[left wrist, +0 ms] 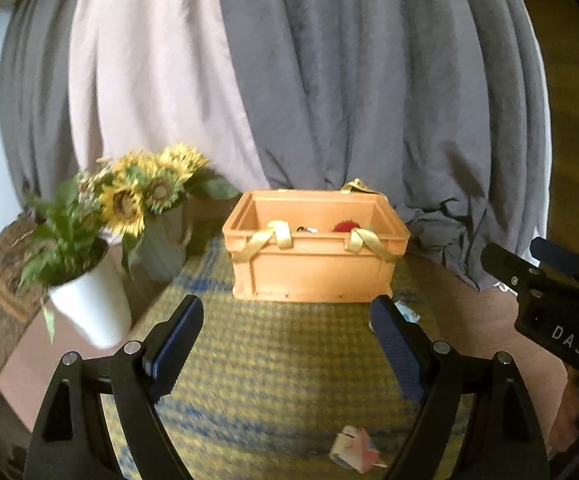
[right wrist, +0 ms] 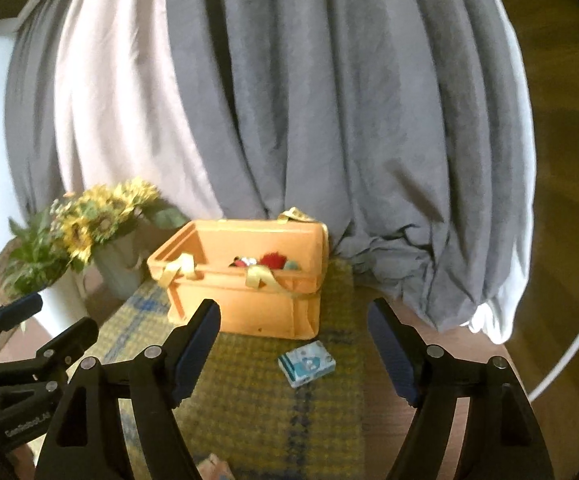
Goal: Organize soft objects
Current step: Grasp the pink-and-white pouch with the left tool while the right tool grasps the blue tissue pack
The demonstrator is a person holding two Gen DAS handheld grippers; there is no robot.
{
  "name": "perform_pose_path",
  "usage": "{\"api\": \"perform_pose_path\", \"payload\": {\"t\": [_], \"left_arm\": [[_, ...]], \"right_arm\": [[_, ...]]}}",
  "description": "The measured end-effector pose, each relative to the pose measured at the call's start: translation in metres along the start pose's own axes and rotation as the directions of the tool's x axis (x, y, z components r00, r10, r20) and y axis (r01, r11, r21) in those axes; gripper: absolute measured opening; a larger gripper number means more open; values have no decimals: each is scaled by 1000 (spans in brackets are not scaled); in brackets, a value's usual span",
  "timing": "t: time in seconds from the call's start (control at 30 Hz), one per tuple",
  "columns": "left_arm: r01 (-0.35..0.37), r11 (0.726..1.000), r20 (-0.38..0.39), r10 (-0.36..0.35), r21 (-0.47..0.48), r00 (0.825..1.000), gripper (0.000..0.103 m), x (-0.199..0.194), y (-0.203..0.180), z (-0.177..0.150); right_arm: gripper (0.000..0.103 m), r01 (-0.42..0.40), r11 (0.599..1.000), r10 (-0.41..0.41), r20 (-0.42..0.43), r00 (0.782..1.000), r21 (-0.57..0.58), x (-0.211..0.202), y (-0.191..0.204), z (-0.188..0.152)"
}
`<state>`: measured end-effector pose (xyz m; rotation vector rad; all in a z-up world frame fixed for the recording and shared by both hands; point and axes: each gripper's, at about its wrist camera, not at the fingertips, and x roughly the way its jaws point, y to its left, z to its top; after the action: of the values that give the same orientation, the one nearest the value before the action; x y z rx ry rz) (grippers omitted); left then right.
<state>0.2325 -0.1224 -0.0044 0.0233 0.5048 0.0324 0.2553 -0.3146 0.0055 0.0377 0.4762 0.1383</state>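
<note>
An orange plastic crate (left wrist: 313, 272) with yellow ribbon handles stands on a yellow and blue woven mat (left wrist: 269, 368), seen also in the right wrist view as crate (right wrist: 249, 304). A red fuzzy toy (right wrist: 272, 259) and other small soft items lie inside it. A blue and white tissue packet (right wrist: 306, 363) rests on the mat in front of the crate's right corner. A small pink and white soft item (left wrist: 355, 450) lies on the mat close below. My left gripper (left wrist: 287, 304) is open and empty, short of the crate. My right gripper (right wrist: 294, 306) is open and empty, above the packet.
Sunflowers in a grey vase (left wrist: 161, 240) and a green plant in a white pot (left wrist: 93, 308) stand left of the crate. Grey and white curtains (left wrist: 329, 80) hang right behind it. The wooden tabletop (right wrist: 469, 344) shows right of the mat.
</note>
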Motion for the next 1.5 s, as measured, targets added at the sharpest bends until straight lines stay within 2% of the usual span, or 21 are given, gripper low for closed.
{"api": "perform_pose_path", "payload": {"t": [0.23,0.5,0.67,0.8,1.07,1.27,1.5], "left_arm": [[-125,989,-9,125,-74,992,86,-11,-31,-27],[-209,957,-91,194,-203,977,86,-14,-51,-61],[-246,939,-117,223,-241,968,86,-17,-67,-83],[-276,921,-135,247,-274,960,86,-17,-81,-98],[-305,905,-189,257,-296,948,85,6,-97,-128],[-362,875,-253,289,-322,923,84,34,-96,-145],[-405,859,-308,312,-313,899,81,65,-99,-150]], "right_arm": [[77,-110,991,107,-40,993,-72,11,-29,-11],[83,-220,968,212,-79,974,-120,22,-47,-28],[85,-274,951,260,-107,960,-141,34,-57,-42],[86,-305,942,288,-131,949,-137,46,-65,-51],[86,-335,931,308,-180,934,-143,79,-72,-70],[86,-361,917,319,-230,919,-168,108,-72,-84],[86,-377,906,318,-281,905,-190,146,-70,-93]]}}
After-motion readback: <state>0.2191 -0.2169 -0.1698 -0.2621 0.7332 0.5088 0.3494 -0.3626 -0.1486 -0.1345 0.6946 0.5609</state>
